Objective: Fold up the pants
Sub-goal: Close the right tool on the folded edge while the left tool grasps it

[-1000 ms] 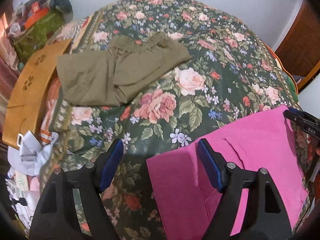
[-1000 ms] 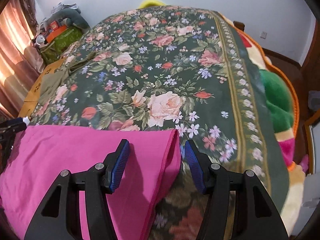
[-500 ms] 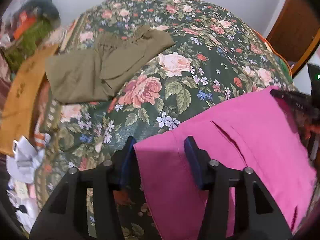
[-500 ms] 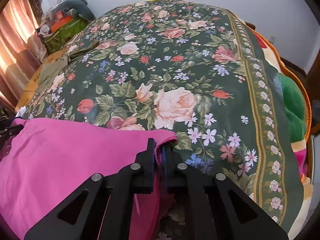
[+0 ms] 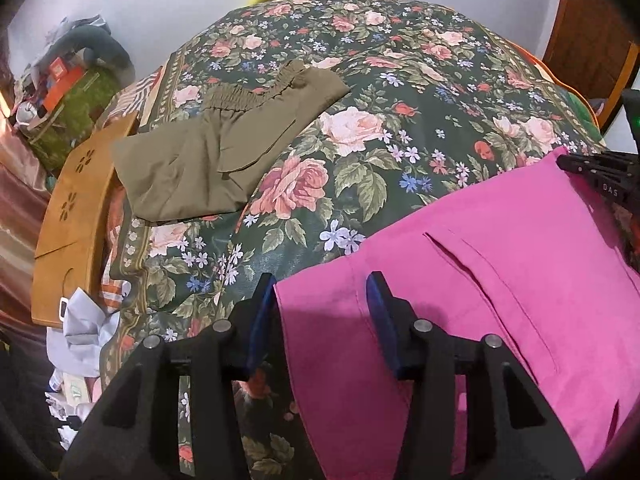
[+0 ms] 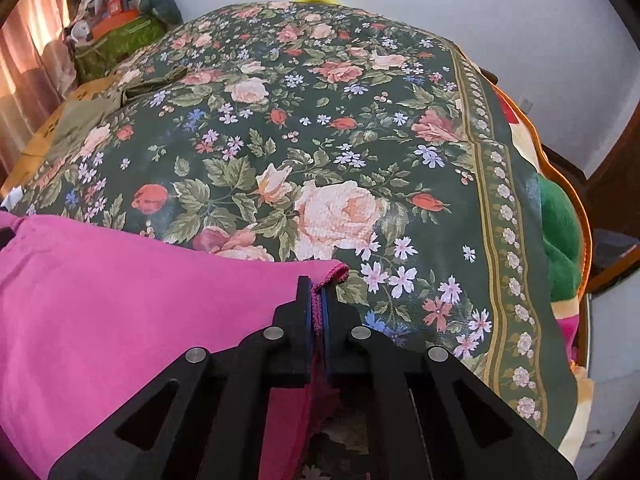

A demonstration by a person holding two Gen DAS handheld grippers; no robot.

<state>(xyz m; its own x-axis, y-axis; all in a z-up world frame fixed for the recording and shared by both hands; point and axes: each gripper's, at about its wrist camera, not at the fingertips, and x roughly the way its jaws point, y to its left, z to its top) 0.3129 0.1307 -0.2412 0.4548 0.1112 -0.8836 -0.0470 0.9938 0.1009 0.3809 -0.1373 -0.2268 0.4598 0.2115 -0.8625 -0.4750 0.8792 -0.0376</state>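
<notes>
Although the pink pants [image 5: 460,288] lie flat at the near edge of the bed, on the floral bedspread [image 5: 360,152], no fold of them shows yet; the work looks to be at its very start, at the taking-hold step. The right gripper [image 6: 316,300] has its jaws pinched tight on the right-hand corner of the pants, the frayed hem edge pressed between the blue pads. The left gripper [image 5: 320,308] straddles the left-hand corner with its jaws about half open: they have been closing, the cloth sits between them, but the pads do not press on it yet, and whether they are closing at this moment I cannot tell. What is left, by my judgement, is nearly everything: finish the left grip, lift both corners, carry them over, then fold again. Farther up the bed an olive-green garment [image 5: 224,152] lies already folded, well apart from the pink one. A wooden board [image 5: 76,208] rests off the left side.
</notes>
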